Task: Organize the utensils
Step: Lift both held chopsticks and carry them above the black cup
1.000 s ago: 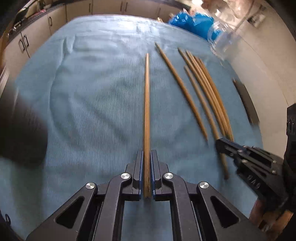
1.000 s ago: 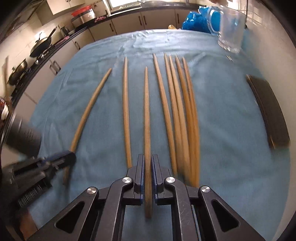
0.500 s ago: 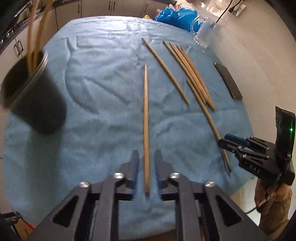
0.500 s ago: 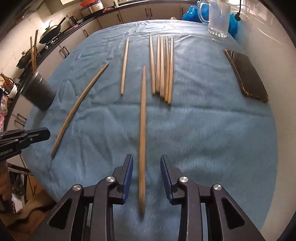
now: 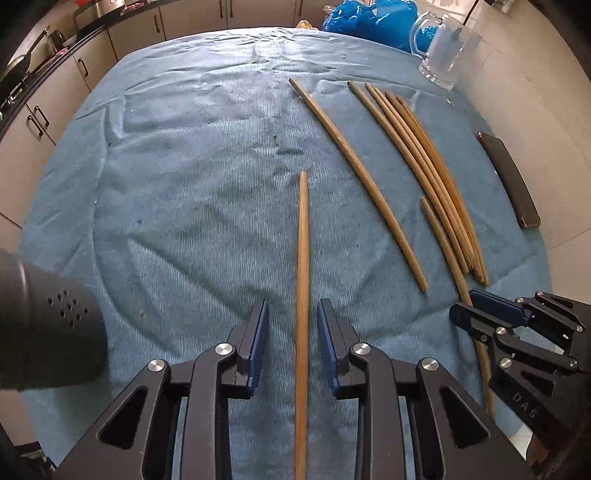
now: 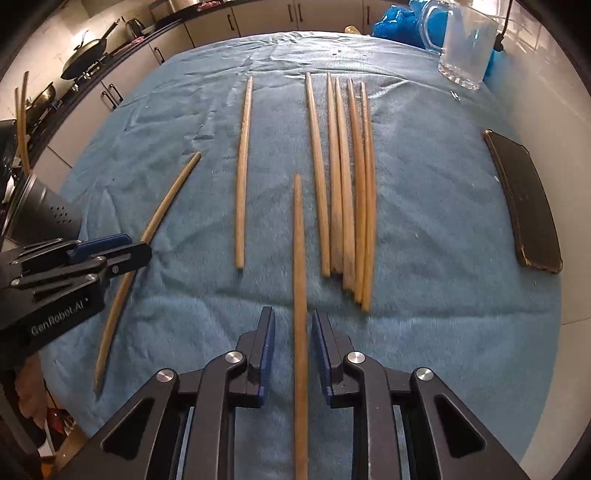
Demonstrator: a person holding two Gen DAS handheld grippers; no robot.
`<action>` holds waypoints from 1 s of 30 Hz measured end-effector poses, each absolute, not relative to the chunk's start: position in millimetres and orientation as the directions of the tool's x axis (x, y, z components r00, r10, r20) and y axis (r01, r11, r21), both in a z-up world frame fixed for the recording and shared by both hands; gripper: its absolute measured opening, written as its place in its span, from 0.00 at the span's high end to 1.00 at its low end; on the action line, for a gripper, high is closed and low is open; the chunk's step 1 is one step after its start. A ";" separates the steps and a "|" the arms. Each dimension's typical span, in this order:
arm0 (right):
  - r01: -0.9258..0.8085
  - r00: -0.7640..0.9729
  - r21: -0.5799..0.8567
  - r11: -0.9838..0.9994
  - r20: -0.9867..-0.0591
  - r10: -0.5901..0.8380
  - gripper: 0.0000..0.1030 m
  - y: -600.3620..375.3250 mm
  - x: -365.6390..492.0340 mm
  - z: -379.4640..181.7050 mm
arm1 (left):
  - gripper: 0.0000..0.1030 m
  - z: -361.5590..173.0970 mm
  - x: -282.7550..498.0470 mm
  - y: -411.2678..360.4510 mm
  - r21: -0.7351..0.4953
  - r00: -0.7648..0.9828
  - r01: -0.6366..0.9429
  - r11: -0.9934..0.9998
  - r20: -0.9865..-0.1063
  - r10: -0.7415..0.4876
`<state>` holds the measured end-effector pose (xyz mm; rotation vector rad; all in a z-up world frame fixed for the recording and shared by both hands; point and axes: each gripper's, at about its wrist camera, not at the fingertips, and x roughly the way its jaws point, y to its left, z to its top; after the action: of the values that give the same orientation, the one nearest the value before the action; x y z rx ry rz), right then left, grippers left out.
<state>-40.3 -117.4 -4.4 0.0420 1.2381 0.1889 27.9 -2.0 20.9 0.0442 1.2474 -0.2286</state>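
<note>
Several wooden chopsticks lie on the blue cloth (image 5: 184, 184). One chopstick (image 5: 302, 258) lies lengthwise between the jaws of my left gripper (image 5: 291, 314), which is open, its pads clear of the stick. Another chopstick (image 6: 298, 240) lies between the jaws of my right gripper (image 6: 293, 321); they are closing but a gap shows on each side. The right gripper (image 5: 469, 310) also shows at the right of the left wrist view, the left gripper (image 6: 140, 251) at the left of the right wrist view. A black perforated holder (image 6: 40, 210) stands at the cloth's left edge with chopsticks (image 6: 22, 122) in it.
A tight bundle of chopsticks (image 6: 347, 177) and one single chopstick (image 6: 242, 166) lie further back. A glass mug (image 6: 465, 48) stands at the far right with a blue bag (image 5: 369, 18) beside it. A flat black case (image 6: 524, 203) lies at the cloth's right edge.
Both grippers were shut on their chopsticks a second ago and have opened. Both pulled back, then came in close again. The right jaws are narrower than half a second ago.
</note>
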 end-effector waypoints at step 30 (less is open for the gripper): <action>-0.174 0.654 0.276 0.945 -0.686 0.320 0.93 -123.7 -119.1 84.4 | 0.94 128.5 -88.1 48.1 -0.285 0.626 0.264 0.922 -0.676 -0.388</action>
<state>-119.1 -123.7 84.4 0.1924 0.8124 0.2820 -88.1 48.1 128.5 -0.1645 0.8122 -0.3757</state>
